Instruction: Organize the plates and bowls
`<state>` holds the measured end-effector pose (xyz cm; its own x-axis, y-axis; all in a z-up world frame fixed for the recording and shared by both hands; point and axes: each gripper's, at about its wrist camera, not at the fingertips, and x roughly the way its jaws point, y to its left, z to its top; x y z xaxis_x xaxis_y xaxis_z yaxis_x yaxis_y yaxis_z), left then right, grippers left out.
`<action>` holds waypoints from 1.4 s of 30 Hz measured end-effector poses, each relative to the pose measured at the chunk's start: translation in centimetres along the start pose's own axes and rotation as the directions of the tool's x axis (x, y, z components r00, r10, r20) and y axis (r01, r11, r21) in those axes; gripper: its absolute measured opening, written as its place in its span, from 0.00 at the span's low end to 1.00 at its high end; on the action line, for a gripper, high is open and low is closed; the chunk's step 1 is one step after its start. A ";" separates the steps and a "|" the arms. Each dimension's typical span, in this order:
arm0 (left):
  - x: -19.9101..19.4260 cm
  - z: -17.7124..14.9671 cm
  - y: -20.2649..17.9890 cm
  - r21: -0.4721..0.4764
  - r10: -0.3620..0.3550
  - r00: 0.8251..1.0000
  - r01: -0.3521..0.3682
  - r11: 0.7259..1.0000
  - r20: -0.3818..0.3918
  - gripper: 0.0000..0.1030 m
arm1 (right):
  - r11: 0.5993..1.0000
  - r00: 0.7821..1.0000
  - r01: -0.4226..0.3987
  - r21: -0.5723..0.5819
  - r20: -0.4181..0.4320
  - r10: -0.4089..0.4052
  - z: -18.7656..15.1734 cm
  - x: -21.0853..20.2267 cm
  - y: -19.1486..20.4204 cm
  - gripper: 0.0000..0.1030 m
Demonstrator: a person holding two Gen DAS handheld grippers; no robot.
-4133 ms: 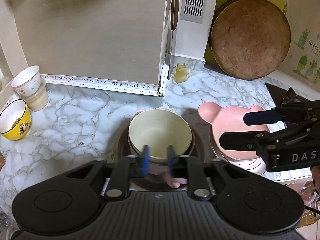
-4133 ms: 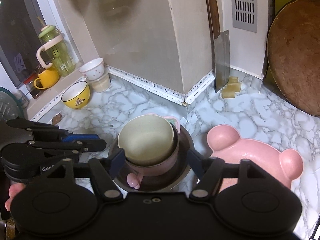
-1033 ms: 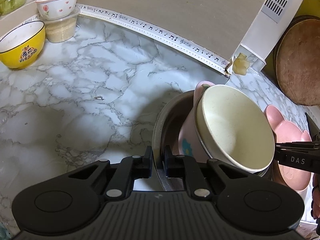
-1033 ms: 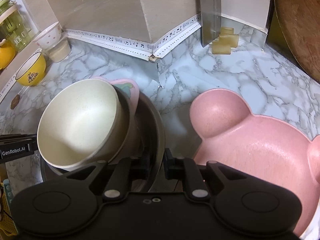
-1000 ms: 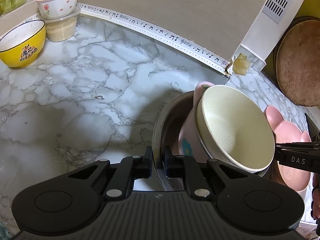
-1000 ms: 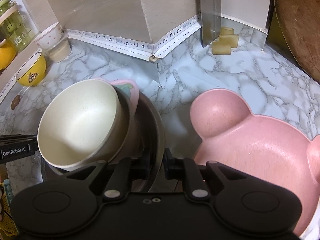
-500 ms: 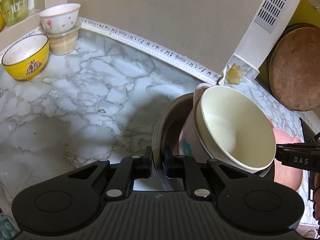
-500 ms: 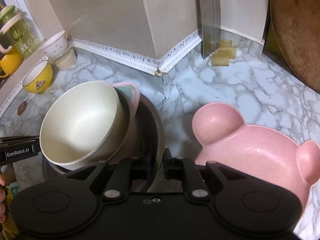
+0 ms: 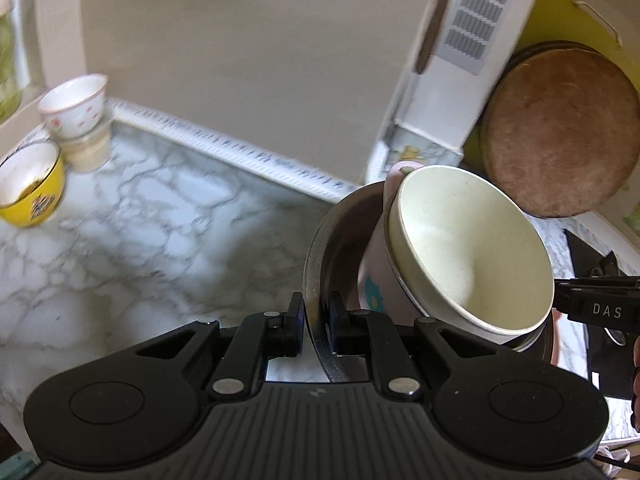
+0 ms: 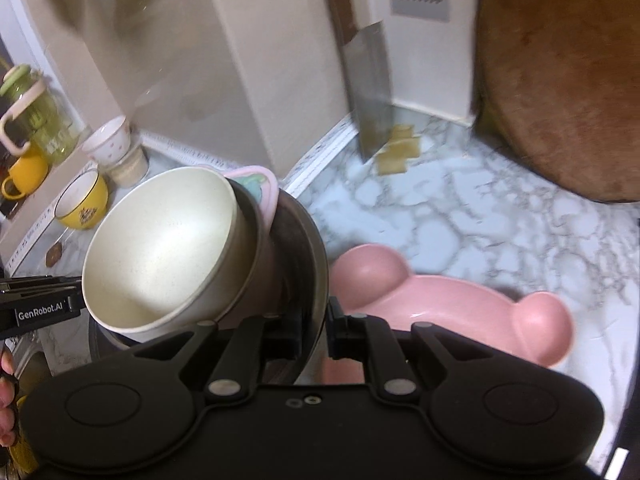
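Observation:
A dark metal plate (image 9: 316,268) carries a stack: a pink bowl (image 9: 372,280) with a cream bowl (image 9: 468,252) nested on top. My left gripper (image 9: 315,320) is shut on the plate's left rim. My right gripper (image 10: 314,332) is shut on the opposite rim of the metal plate (image 10: 312,256), with the cream bowl (image 10: 160,248) just left of it. The whole stack hangs above the marble counter (image 9: 140,240). A pink bear-shaped plate (image 10: 460,304) lies on the counter to the right, below the lifted stack.
A yellow bowl (image 9: 28,188) and a white cup on a beige cup (image 9: 76,120) stand at the far left by the wall. A round wooden board (image 10: 560,80) leans at the right. A cleaver (image 10: 370,88) hangs on the corner wall. A green jug (image 10: 36,120) sits on the sill.
Both grippers have risen together with the plate and its bowls, so the counter looks farther below. The pink bear plate stays on the counter. Both grips are unchanged.

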<state>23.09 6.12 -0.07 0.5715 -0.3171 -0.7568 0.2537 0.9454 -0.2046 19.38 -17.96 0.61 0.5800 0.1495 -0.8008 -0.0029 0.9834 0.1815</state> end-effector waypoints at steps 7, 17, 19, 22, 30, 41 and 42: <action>0.7 0.8 -4.9 0.058 -0.048 0.999 0.047 0.997 0.000 0.10 | 0.998 0.998 0.052 0.044 0.036 -0.053 -0.3 -3.0 -3.6 0.12; 3.9 -0.2 -11.4 0.150 -0.092 0.995 0.096 0.984 -0.037 0.11 | 0.983 0.992 0.119 0.138 0.029 -0.124 -2.8 -4.2 -10.3 0.12; 4.7 -0.7 -12.2 0.162 -0.091 0.995 0.098 0.982 -0.048 0.11 | 0.981 0.991 0.130 0.145 0.024 -0.135 -3.4 -4.1 -11.2 0.12; 5.9 -1.3 -13.0 0.163 -0.094 0.993 0.104 0.981 -0.070 0.11 | 0.978 0.990 0.140 0.156 0.014 -0.144 -4.1 -3.7 -12.5 0.12; 8.3 -2.5 -14.0 0.168 -0.070 0.993 0.086 0.982 -0.100 0.11 | 0.977 0.991 0.132 0.170 -0.014 -0.131 -5.8 -1.8 -14.6 0.12; 9.4 -3.0 -14.3 0.195 -0.033 0.995 0.051 0.980 -0.094 0.12 | 0.982 0.993 0.120 0.146 -0.009 -0.120 -6.3 -0.3 -15.1 0.12; 9.5 -3.1 -14.3 0.197 -0.032 0.995 0.050 0.979 -0.095 0.12 | 0.982 0.993 0.120 0.147 -0.010 -0.120 -6.4 -0.2 -15.1 0.12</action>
<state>22.45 -10.19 -6.21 0.4861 -0.3386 -0.8056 0.4306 0.8950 -0.1163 14.12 -32.17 -5.60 0.5679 0.0317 -0.8225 0.1865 0.9683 0.1661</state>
